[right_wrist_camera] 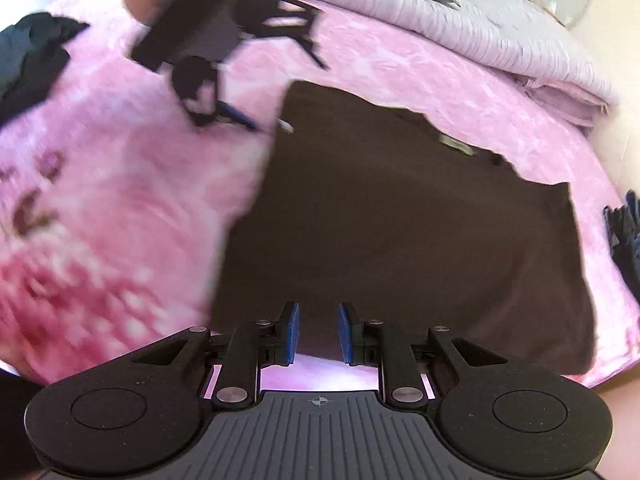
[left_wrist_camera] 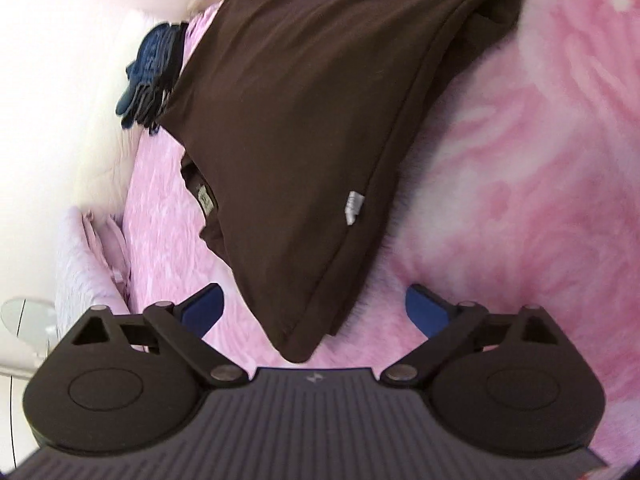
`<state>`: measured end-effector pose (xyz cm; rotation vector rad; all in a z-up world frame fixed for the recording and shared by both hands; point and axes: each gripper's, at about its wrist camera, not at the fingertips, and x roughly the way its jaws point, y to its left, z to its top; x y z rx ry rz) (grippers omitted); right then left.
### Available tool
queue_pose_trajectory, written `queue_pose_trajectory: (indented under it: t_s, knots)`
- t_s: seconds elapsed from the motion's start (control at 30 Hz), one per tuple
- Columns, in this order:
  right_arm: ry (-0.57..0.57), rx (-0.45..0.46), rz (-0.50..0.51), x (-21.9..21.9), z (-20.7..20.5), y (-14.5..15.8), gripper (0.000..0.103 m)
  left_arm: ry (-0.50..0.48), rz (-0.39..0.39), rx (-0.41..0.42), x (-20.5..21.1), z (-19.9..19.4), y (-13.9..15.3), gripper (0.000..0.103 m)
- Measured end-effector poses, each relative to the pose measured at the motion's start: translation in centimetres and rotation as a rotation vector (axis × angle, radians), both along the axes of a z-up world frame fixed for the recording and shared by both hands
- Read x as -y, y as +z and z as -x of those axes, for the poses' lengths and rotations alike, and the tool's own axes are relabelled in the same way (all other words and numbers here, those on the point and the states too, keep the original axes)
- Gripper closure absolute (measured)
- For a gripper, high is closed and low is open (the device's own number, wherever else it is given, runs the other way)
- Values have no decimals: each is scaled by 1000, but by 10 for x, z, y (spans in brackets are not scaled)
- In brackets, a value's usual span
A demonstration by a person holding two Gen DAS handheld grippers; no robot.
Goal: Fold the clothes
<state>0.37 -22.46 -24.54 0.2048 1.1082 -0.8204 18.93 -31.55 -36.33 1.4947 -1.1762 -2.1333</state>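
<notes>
Pink fluffy bed blanket (right_wrist_camera: 120, 208) carries the folded dark brown cotton shirt (right_wrist_camera: 400, 220), whose corner lies just ahead between the spread fingers of the left gripper (left_wrist_camera: 314, 312), while the right gripper (right_wrist_camera: 318, 332), half spread, holds nothing.

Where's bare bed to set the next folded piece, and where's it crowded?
Free: pink blanket between the brown shirt and the dark clothes pile, though the left gripper hovers over its far end. Also the strip between the shirt and the folded lilac duvet. Crowded: the side by the blue garments.
</notes>
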Motion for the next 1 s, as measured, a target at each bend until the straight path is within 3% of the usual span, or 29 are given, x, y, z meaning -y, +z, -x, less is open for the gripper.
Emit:
queue_pose_trajectory:
  t_s: [0.07, 0.17, 0.27, 0.43, 0.57, 0.73, 1.0]
  knots:
    - [-56, -12, 15, -9, -16, -6, 83, -4, 19, 18, 9, 3, -2, 56]
    - [-122, -42, -35, -13, -28, -18, 83, -35, 29, 32, 21, 5, -7, 50]
    - [-138, -35, 23, -19, -28, -19, 83, -99, 60, 42, 24, 5, -9, 40]
    - [-133, -48, 57, -29, -31, -23, 83, -215, 88, 38, 17, 5, -9, 36]
    - [-86, -45, 41, -43, -47, -35, 83, -209, 63, 35, 25, 15, -12, 35]
    - [-85, -140, 116, -52, -59, -57, 83, -205, 57, 14, 27, 14, -14, 35]
    - [83, -327, 266, -81, -60, -90, 82, -201, 58, -10, 21, 8, -13, 36]
